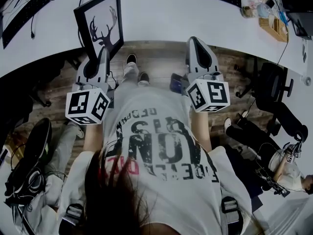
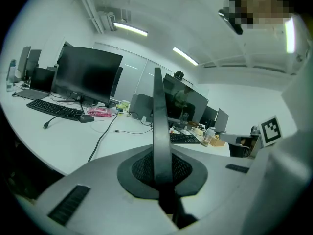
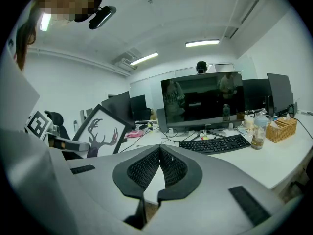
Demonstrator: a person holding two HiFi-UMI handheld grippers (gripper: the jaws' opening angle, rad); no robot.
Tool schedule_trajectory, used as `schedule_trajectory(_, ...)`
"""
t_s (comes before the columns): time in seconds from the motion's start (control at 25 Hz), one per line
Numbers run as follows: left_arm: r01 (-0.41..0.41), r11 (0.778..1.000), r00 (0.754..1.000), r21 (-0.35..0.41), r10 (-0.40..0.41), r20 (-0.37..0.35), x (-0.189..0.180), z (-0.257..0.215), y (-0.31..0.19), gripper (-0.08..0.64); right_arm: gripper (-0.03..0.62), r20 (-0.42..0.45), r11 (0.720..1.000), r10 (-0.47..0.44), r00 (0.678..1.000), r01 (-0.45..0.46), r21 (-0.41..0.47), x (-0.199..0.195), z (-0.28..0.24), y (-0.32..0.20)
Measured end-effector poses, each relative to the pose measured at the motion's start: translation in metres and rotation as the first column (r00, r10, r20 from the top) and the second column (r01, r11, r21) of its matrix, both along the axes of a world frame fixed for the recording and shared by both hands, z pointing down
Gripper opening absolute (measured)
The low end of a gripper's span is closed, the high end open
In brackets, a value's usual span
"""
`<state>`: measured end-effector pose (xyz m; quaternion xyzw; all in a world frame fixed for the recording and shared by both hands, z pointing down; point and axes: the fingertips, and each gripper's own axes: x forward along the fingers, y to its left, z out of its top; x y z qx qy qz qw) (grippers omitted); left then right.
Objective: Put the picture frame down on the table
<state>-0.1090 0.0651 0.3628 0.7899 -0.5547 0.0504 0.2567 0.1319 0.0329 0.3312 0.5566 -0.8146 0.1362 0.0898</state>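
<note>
Picture frame (image 1: 100, 23) x1, gripped in left tongs (image 1: 103, 53), right tongs (image 1: 195, 42) clenched empty, 1 white table (image 1: 161, 18) ahead.

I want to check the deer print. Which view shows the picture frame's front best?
The head view: the picture frame faces the camera, nearly whole, deer clear. The right gripper view shows its front smaller, the bottom hidden. The left gripper view shows only its thin edge.
</note>
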Motion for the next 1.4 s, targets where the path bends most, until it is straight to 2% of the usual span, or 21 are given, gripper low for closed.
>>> schedule_trajectory(0.36,-0.037,0.999,0.999,-0.004,0.037,-0.011,-0.030,0.004,-0.053,0.008,0.000,-0.004,0.999,0.038,0.999,-0.038,-0.007,-0.031,0.004,-0.043)
schedule_trajectory(0.84,-0.064,0.998,0.998,-0.023,0.063,-0.015,-0.036,0.013,-0.074,0.008,0.000,-0.015,0.997,0.072,0.997,-0.072,-0.011,-0.031,0.004,-0.058)
schedule_trajectory(1.12,-0.038,0.999,0.999,-0.013,0.038,-0.008,-0.022,0.009,-0.081,0.008,0.000,-0.003,0.999,0.037,0.999,-0.037,0.005,-0.020,0.000,-0.073)
schedule_trajectory(1.4,0.019,1.000,1.000,-0.003,-0.019,-0.008,-0.010,-0.002,-0.102,0.008,0.000,0.006,0.999,-0.015,1.000,0.015,0.029,-0.009,-0.012,-0.110)
